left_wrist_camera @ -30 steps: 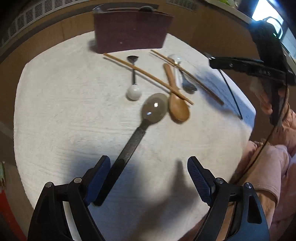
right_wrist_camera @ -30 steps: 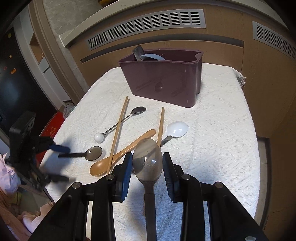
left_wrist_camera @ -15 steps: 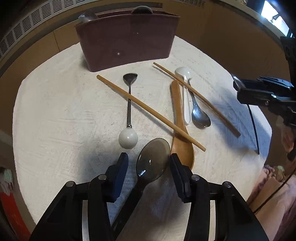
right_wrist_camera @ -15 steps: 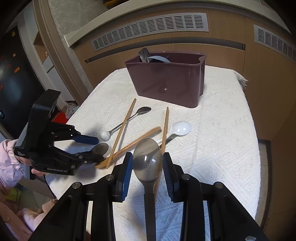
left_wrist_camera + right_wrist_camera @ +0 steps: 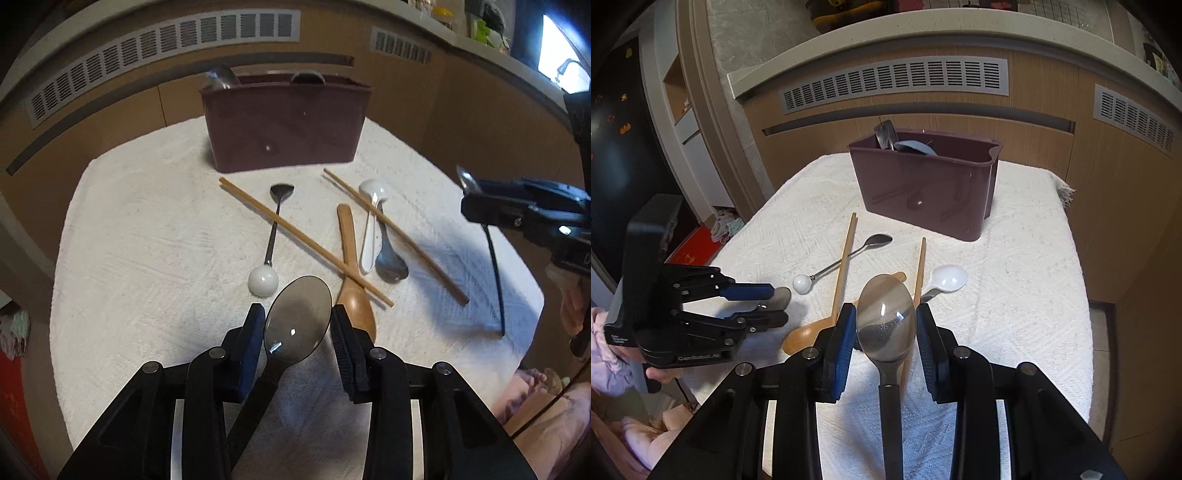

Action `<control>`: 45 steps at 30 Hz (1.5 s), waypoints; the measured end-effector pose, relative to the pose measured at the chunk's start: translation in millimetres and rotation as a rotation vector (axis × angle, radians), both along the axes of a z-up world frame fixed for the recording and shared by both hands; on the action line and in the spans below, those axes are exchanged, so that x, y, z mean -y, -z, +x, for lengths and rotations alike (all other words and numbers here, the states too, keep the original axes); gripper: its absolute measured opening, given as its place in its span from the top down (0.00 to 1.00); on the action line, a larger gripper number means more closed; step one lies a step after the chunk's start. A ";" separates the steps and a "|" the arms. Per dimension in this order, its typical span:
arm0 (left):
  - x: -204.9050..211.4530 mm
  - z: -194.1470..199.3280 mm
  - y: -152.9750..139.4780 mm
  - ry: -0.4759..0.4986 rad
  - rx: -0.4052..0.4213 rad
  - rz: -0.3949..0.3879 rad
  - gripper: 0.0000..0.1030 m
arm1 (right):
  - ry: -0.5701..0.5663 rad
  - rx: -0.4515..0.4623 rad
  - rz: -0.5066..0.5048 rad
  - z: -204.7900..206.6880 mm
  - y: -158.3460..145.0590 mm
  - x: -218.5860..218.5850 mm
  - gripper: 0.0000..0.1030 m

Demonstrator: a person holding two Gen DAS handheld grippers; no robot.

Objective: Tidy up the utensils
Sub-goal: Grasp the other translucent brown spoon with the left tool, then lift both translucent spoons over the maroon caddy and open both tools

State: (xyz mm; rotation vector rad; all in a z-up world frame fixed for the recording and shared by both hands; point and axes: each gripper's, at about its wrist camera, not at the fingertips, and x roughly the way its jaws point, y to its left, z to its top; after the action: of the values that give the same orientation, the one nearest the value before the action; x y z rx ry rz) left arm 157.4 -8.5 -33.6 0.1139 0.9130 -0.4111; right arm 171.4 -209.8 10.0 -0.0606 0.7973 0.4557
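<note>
The left claw pinched a smoky translucent spoon by its bowl, and the right claw pinched a second spoon of the same kind in the same way. In each view the bowl stood between the two pads and pointed to the far side, and the dark handle ran back toward the camera, so the long axis lay along the fingers.

The maroon utensil bin stood at the far edge of the table, straight ahead of both claws and well apart from them. Other utensils already stood inside it. I judged the right claw a little nearer to it.

A wooden spoon, two chopsticks, a ball-handled spoon and a white spoon lay on the cloth between the claws and the bin.
</note>
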 end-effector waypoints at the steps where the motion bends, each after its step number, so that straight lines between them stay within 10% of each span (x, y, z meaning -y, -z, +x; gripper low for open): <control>1: -2.2 -4.4 -9.4 -0.015 0.034 -0.024 0.64 | 0.002 0.008 0.004 -1.1 -2.0 0.5 0.71; 8: 5.4 -24.1 -67.5 -0.009 0.240 -0.127 0.66 | -0.008 0.069 0.017 -11.3 -18.3 -4.1 0.71; 10: 4.2 -21.9 -74.4 -0.025 0.257 -0.160 0.83 | -0.013 0.078 0.028 -13.2 -21.3 -4.3 0.71; 16: -8.0 -2.9 -81.2 -0.087 0.253 -0.243 0.83 | 0.001 0.098 0.046 -11.4 -28.3 -0.6 0.71; 25: 12.0 31.0 -47.1 0.126 0.075 -0.138 0.67 | 0.040 0.045 0.022 -1.3 -15.0 14.0 0.71; 36: 103.1 68.6 10.4 0.361 -0.069 0.184 0.50 | 0.088 -0.013 0.044 4.8 0.7 40.3 0.71; 45: 95.0 66.6 9.1 0.197 -0.013 0.035 0.66 | 0.119 0.010 0.032 6.4 1.1 44.2 0.71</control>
State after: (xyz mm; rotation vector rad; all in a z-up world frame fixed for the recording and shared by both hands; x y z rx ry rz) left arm 224.1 -103.5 -42.8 0.2350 0.9251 -0.5796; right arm 177.7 -254.0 8.9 0.0146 0.7786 0.3548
